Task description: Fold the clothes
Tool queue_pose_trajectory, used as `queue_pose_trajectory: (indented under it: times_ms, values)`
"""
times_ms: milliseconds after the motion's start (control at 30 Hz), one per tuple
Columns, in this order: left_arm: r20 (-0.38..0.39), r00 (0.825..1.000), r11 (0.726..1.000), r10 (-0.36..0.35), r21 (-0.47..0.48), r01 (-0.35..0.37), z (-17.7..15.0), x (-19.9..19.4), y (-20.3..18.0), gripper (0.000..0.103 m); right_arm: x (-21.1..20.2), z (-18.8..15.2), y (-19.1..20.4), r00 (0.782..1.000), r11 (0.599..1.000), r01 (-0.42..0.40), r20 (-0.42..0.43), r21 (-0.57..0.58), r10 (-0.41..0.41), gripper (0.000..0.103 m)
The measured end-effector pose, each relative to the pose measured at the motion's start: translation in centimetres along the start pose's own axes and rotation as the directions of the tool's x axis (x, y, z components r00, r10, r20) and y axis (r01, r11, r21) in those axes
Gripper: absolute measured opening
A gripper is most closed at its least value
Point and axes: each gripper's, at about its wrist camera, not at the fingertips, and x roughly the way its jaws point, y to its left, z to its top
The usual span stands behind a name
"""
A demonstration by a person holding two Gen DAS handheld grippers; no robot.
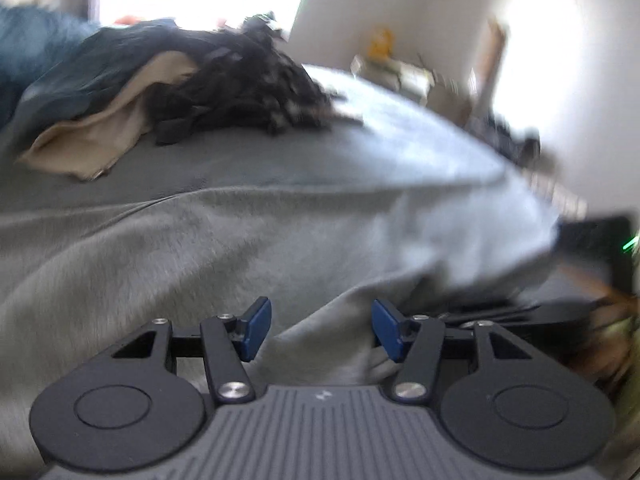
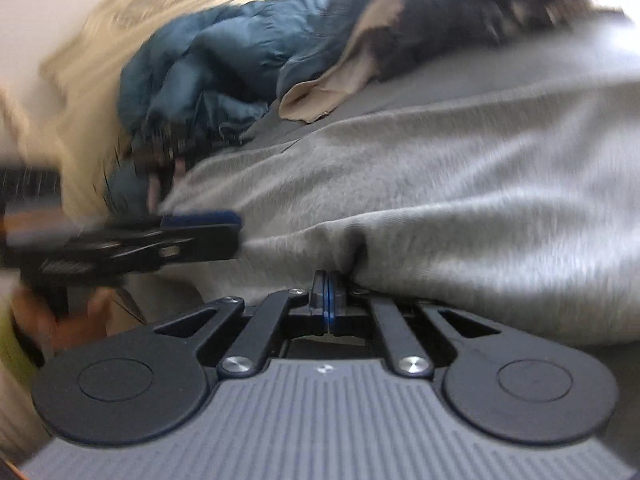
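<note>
Right gripper (image 2: 327, 292) fingers closed on grey sweatshirt (image 2: 440, 184) — pinched edge hidden; left gripper (image 1: 320, 330) fingers apart, cloth between, untouched — background blurred.

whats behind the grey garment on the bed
Behind the grey garment lies a heap: a beige cloth, a dark patterned garment and a blue jacket. Whatever is under the heap is covered.

No readable text, label, brand, number or sign in either blurred view.

Left gripper (image 1: 321, 330) is held with blue pads apart; right gripper (image 2: 325, 300) is clamped fully together, both angled downward.
</note>
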Motion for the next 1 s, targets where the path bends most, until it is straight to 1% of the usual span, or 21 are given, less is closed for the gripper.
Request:
queue_pose_trajectory:
  times_ms: [67,100,133,167,233,267,333,400,433,467,500,533,567,600,700,800,867,900,933,967,1000]
  values:
    - [-0.053,0.998,0.998,-0.022,0.061,0.025,0.1,1.3,0.0,0.051,0.0,-0.3,1.0,0.999,0.995,0.040,0.011,-0.090,-0.040,0.000]
    - [-0.073,0.997,0.996,-0.034,0.082,0.040,0.2,1.9,0.0,0.048,0.0,-0.4,1.3,0.998,0.990,0.060,0.014,-0.127,-0.058,0.000]
    - [-0.087,0.995,0.994,-0.045,0.100,0.054,0.3,2.5,0.1,0.045,0.0,-0.5,1.6,0.997,0.983,0.082,0.019,-0.164,-0.080,0.000]
    - [-0.098,0.994,0.991,-0.050,0.120,0.061,0.2,2.9,-0.1,0.045,-0.2,-0.7,1.8,0.995,0.976,0.100,0.024,-0.195,-0.097,0.000]
    - [-0.105,0.993,0.983,-0.044,0.170,0.062,-0.1,3.2,-0.7,0.038,-1.1,-0.9,2.1,0.993,0.964,0.120,0.034,-0.239,-0.115,0.001]
    - [-0.102,0.994,0.979,-0.035,0.195,0.055,-0.2,3.2,-1.1,0.036,-1.5,-1.0,2.2,0.992,0.957,0.130,0.040,-0.260,-0.124,0.001]
    - [-0.089,0.996,0.970,-0.011,0.243,0.032,-0.4,3.1,-1.8,0.024,-3.3,-1.1,2.4,0.991,0.945,0.132,0.072,-0.300,-0.116,0.002]
    - [-0.049,0.998,0.955,0.043,0.296,-0.027,-0.9,2.4,-2.9,0.015,-5.6,-0.9,2.5,0.988,0.929,0.134,0.115,-0.345,-0.100,0.002]
    - [-0.016,0.997,0.942,0.076,0.330,-0.066,-1.3,2.0,-3.6,0.012,-6.8,-0.8,2.7,0.984,0.909,0.154,0.141,-0.388,-0.107,0.002]
    - [0.022,0.994,0.925,0.108,0.365,-0.108,-1.7,1.6,-4.4,0.011,-7.7,-0.7,2.8,0.979,0.881,0.182,0.162,-0.437,-0.121,0.003]
    - [0.060,0.988,0.904,0.141,0.398,-0.153,-2.3,1.2,-5.3,0.010,-8.1,-0.5,2.9,0.974,0.848,0.211,0.178,-0.485,-0.141,0.008]
    - [0.101,0.979,0.878,0.176,0.434,-0.203,-3.0,0.9,-6.2,0.009,-8.3,-0.2,2.8,0.969,0.814,0.236,0.186,-0.530,-0.160,0.017]
    - [0.140,0.968,0.851,0.207,0.463,-0.249,-3.6,0.7,-7.1,0.009,-8.2,0.0,2.8,0.968,0.781,0.249,0.184,-0.574,-0.173,0.022]
    - [0.175,0.956,0.823,0.235,0.488,-0.291,-4.1,0.5,-7.9,0.009,-7.9,0.2,2.6,0.971,0.752,0.239,0.161,-0.615,-0.177,0.030]
    - [0.270,0.916,0.749,0.297,0.529,-0.399,-5.6,0.2,-9.9,0.008,-6.3,0.2,2.5,0.979,0.669,0.190,0.084,-0.719,-0.188,0.035]
    - [0.339,0.881,0.696,0.330,0.543,-0.470,-6.5,0.1,-10.9,0.008,-4.2,-0.5,2.3,0.967,0.568,0.198,0.065,-0.799,-0.245,0.036]
    - [0.366,0.865,0.661,0.343,0.560,-0.499,-7.1,0.3,-11.4,0.008,-3.2,-0.9,2.3,0.963,0.526,0.196,0.061,-0.827,-0.264,0.035]
    - [0.380,0.857,0.637,0.348,0.575,-0.513,-7.4,0.6,-11.7,0.007,-2.9,-1.0,2.3,0.959,0.514,0.204,0.065,-0.833,-0.275,0.033]
    - [0.394,0.848,0.609,0.353,0.592,-0.529,-7.8,0.8,-12.0,0.007,-2.6,-1.1,2.3,0.956,0.503,0.216,0.075,-0.837,-0.285,0.019]
    - [0.409,0.840,0.578,0.358,0.609,-0.543,-8.1,1.2,-12.2,0.007,-2.5,-1.1,2.4,0.950,0.493,0.241,0.099,-0.836,-0.296,0.011]
    - [0.422,0.832,0.550,0.361,0.624,-0.555,-8.4,1.6,-12.5,0.007,-2.5,-1.1,2.4,0.942,0.480,0.277,0.136,-0.832,-0.308,0.007]
